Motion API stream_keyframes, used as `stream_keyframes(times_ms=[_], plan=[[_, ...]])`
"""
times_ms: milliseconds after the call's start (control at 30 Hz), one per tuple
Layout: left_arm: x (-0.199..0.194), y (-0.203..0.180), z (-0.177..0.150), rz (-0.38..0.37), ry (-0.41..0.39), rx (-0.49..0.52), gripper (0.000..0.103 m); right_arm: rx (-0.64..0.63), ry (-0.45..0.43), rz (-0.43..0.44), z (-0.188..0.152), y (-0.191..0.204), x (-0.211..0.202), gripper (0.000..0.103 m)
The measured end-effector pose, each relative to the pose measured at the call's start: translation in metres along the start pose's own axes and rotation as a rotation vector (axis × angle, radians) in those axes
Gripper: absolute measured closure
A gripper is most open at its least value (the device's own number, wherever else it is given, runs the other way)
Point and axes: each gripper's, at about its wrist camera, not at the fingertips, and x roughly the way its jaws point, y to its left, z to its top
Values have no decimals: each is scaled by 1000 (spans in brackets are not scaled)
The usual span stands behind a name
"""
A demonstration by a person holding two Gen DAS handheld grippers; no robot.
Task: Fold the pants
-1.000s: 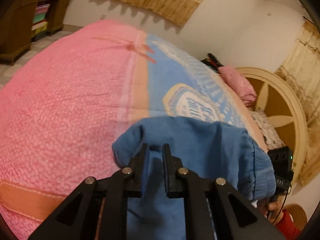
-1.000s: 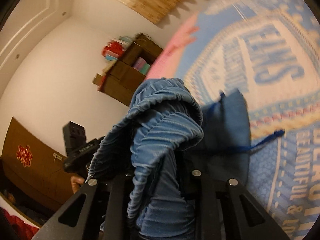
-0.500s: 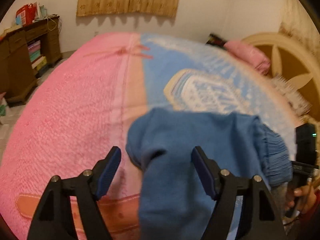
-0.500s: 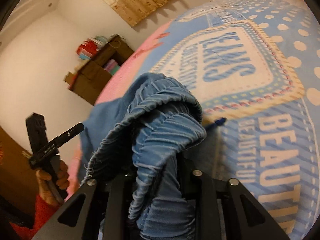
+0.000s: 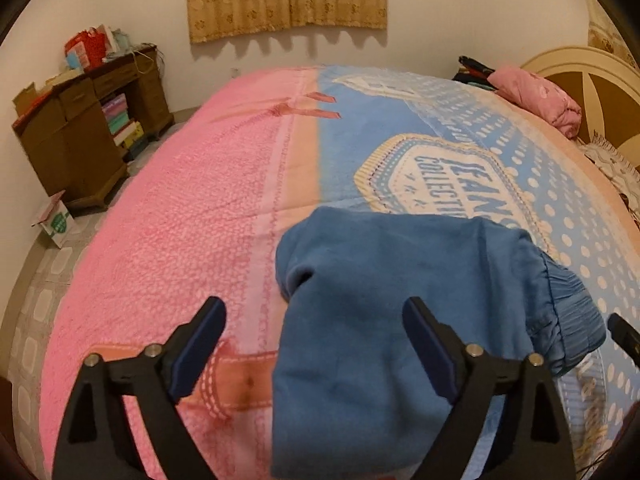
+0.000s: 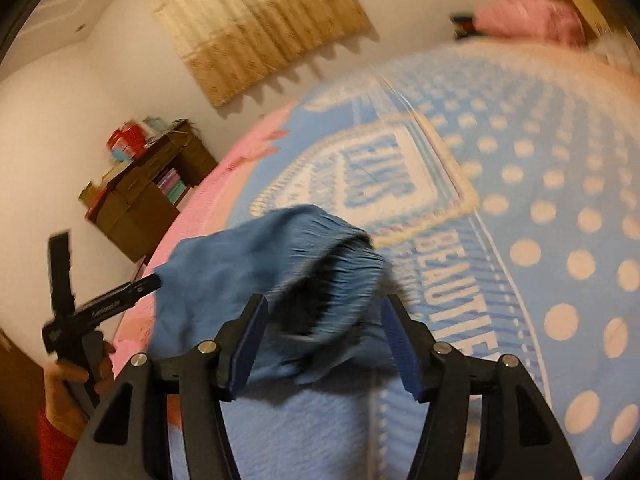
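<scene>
The blue pants [image 5: 400,300] lie folded on the bed, with the gathered waistband [image 5: 572,320] at the right. My left gripper [image 5: 316,320] is open wide, its fingers on either side of the fabric and apart from it. In the right wrist view the pants [image 6: 280,280] lie bunched with the elastic waistband [image 6: 348,264] on top. My right gripper [image 6: 324,320] is open, the fabric between and just beyond its blue pads [image 6: 400,344]. The left gripper's handle [image 6: 92,308] and the hand holding it show at the left.
The bed is covered by a pink and blue blanket [image 5: 180,220] with a printed badge [image 5: 432,172]. A pink pillow [image 5: 536,96] and cream headboard [image 5: 600,80] are at the far right. A brown desk [image 5: 88,128] stands by the wall at the left.
Both grippers have let go of the pants. The left opened first, then the right. The pants dropped onto the bed and both grippers drew back a little.
</scene>
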Motion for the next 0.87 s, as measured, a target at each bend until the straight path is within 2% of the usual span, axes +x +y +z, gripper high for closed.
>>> stream_keyframes(times_ms=[67, 200, 367, 467, 567, 700, 867], plan=[[-7, -1, -1, 19, -21, -12, 2, -54, -23, 4, -2, 20, -10, 41], [-27, 6, -3, 43, -53, -82, 2, -132, -56, 11, -9, 61, -20, 40], [-46, 12, -8, 165, -132, -112, 0, -157, -63, 35, -13, 90, -21, 40], [-50, 16, -13, 214, -146, -119, 0, -164, -68, 36, -17, 103, -21, 40], [-51, 16, -16, 230, -135, -114, 0, -168, -72, 38, -21, 111, -22, 40], [-57, 5, -21, 250, -180, -61, 0, -164, -68, 32, -24, 116, -21, 40], [-58, 2, -20, 207, -167, -58, 0, -148, -66, 22, -23, 113, -18, 40]])
